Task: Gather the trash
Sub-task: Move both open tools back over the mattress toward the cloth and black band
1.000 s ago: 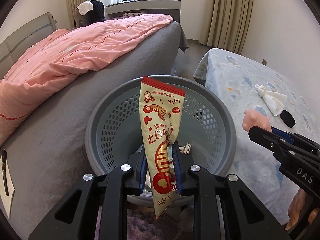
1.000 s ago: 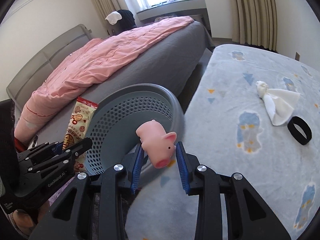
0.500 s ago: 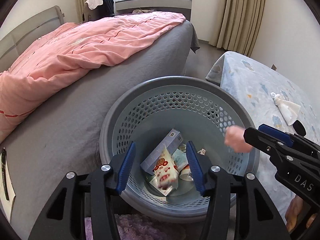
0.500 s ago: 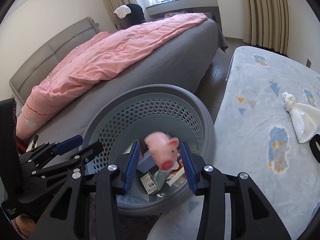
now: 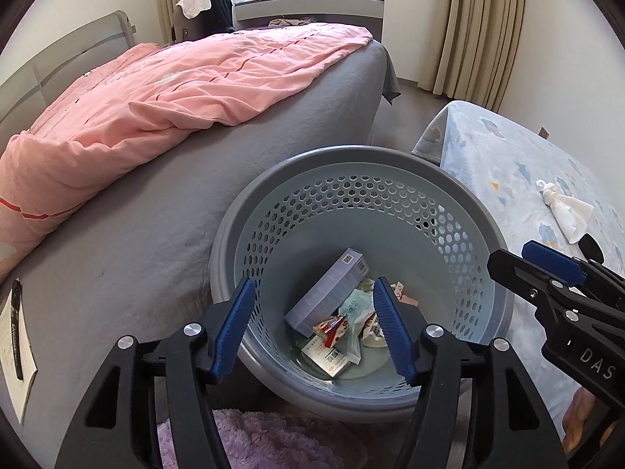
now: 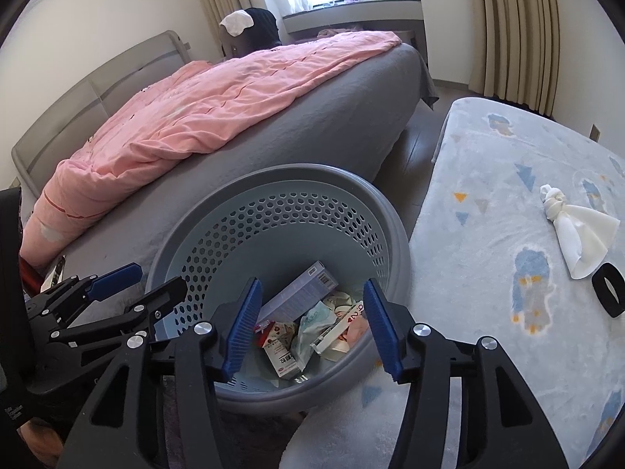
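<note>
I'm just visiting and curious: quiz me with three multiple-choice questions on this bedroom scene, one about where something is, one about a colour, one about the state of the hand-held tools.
1. Where does the knotted white cloth lie?
A. in the basket
B. on the light blue patterned blanket
C. on the pink duvet

2. What colour is the perforated basket?
A. grey-blue
B. red
C. yellow

3. How do the left tool and right tool stand?
A. both shut on trash
B. only the left one open
C. both open, holding nothing

Answers: 1 B, the cloth rests beside a black ring on the blanket. 2 A, rim and walls are grey-blue. 3 C, their blue pads stand apart above the basket.
</note>
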A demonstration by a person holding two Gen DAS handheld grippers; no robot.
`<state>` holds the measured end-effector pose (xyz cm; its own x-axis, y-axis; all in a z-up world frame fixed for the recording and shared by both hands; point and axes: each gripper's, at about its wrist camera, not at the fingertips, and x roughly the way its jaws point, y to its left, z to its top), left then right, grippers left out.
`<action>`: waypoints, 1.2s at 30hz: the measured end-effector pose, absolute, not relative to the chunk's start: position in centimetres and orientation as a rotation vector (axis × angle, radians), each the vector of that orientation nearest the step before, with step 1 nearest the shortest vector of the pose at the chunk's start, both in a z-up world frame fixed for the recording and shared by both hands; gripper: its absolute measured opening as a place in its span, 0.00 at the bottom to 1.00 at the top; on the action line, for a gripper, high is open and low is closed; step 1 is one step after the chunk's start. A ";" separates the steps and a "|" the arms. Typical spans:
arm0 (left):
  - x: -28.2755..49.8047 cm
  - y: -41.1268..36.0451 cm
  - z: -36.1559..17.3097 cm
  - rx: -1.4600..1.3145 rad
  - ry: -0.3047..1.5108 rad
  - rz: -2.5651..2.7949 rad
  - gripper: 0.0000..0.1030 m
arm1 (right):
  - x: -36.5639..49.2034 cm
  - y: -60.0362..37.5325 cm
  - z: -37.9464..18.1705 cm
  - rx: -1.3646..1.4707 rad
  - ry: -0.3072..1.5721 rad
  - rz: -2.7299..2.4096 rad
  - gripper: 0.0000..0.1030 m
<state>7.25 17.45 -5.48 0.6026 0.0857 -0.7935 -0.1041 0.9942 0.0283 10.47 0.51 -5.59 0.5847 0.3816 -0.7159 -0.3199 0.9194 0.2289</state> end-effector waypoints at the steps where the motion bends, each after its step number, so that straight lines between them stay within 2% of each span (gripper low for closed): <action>1: 7.1 17.5 -5.4 -0.020 0.915 0.113 0.62 | 10.4 0.5 -5.5 0.074 0.852 0.406 0.54; 18: 4.2 15.7 -2.3 -0.003 0.858 0.088 0.70 | 7.4 -2.8 -3.1 0.113 0.787 0.341 0.67; 36: 2.6 6.7 -1.5 0.026 0.832 -0.060 0.70 | 2.8 -14.5 -3.4 0.156 0.772 0.132 0.71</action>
<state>2.63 6.75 -1.48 0.6719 -0.0432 -0.7394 0.0633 0.9980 -0.0008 2.75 -14.48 -3.36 0.7094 0.1754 -0.6827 -0.0609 0.9802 0.1885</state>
